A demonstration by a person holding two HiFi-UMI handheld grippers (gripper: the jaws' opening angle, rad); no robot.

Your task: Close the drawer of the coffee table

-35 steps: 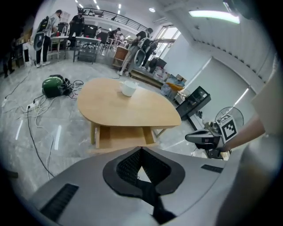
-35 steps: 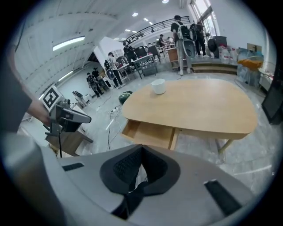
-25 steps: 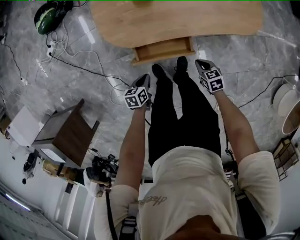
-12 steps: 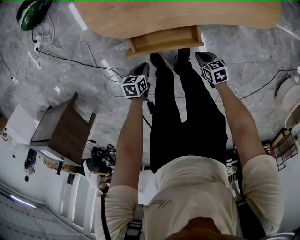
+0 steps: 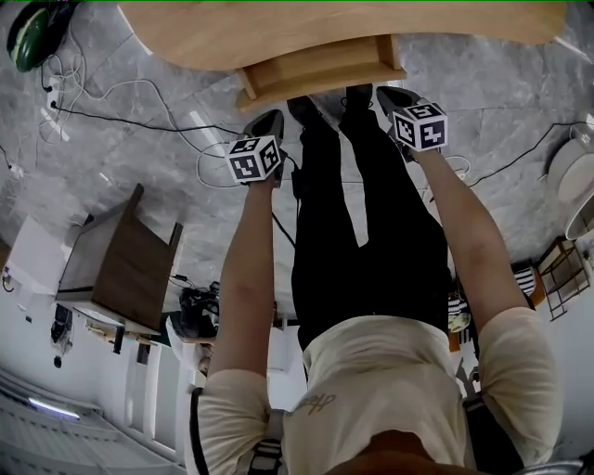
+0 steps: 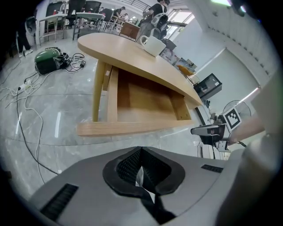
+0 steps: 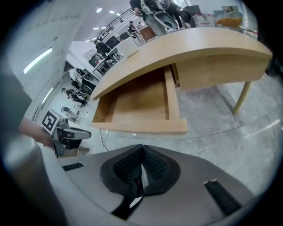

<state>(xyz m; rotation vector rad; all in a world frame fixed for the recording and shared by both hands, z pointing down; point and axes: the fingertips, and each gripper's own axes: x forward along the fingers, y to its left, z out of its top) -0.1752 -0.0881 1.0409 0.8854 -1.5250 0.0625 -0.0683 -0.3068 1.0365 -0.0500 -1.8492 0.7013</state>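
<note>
The light wooden coffee table (image 5: pixel 278 32) stands at the top of the head view, and its drawer (image 5: pixel 320 79) is pulled out toward me. The drawer's front panel (image 6: pixel 132 129) and bare wooden inside show in the left gripper view. The right gripper view shows the drawer (image 7: pixel 141 127) as well. My left gripper (image 5: pixel 267 119) is shut on nothing, a short way in front of the drawer's left end. Near the drawer's right corner my right gripper (image 5: pixel 388 93) is shut and empty too. Neither gripper touches the drawer. A white cup (image 6: pixel 152 45) sits on the tabletop.
A dark wooden side table (image 5: pixel 125 264) stands on the grey marble floor at the left. Cables (image 5: pixel 139 102) trail across the floor toward a green device (image 5: pixel 28 28). The person's shoes (image 5: pixel 306 109) are just below the drawer. A white round object (image 5: pixel 566 190) is at the right edge.
Both grippers have moved forward toward the drawer, and the table and drawer have come closer in the head view. The drawer stays pulled out.
</note>
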